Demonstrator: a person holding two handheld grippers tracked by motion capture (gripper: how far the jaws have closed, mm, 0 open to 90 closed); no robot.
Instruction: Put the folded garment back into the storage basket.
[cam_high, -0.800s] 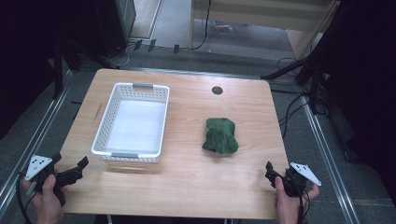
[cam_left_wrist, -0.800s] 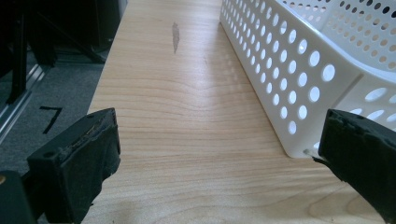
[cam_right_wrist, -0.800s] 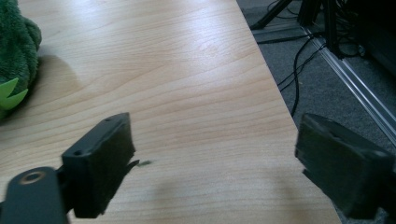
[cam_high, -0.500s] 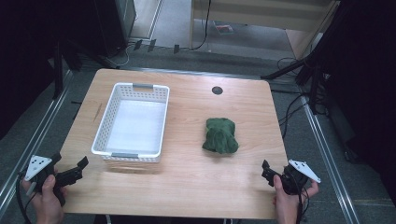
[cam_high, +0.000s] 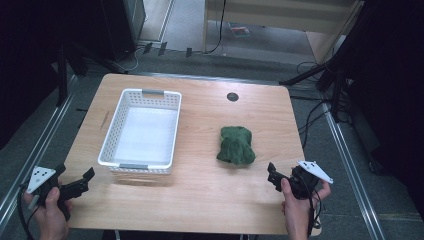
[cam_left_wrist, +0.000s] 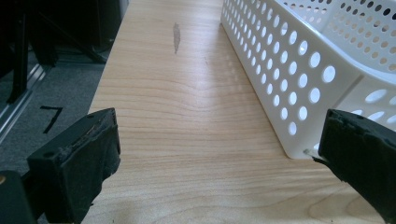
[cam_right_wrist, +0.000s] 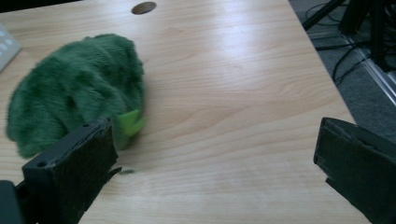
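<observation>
Green plush toy (cam_high: 236, 145), shaggy fur, slumped in a rounded heap (one lighter green tab at its near edge), lying on the wooden surface (cam_high: 210, 195), right of centre, untouched

Wooden table (cam_high: 200, 200), light grain, rounded corners; round dark grommet hole (cam_high: 232, 96) near its far edge, upper centre of the frame, and a short dark mark (cam_high: 104, 120) on the wood toward the left edge. White perforated basket (cam_high: 111, 142) on the left half of the table, grey handle pieces at both short ends, inside empty. Grey floor around the table, with black cables (cam_high: 312, 112) at right and a wooden frame (cam_high: 320, 47) at upper right.
</observation>
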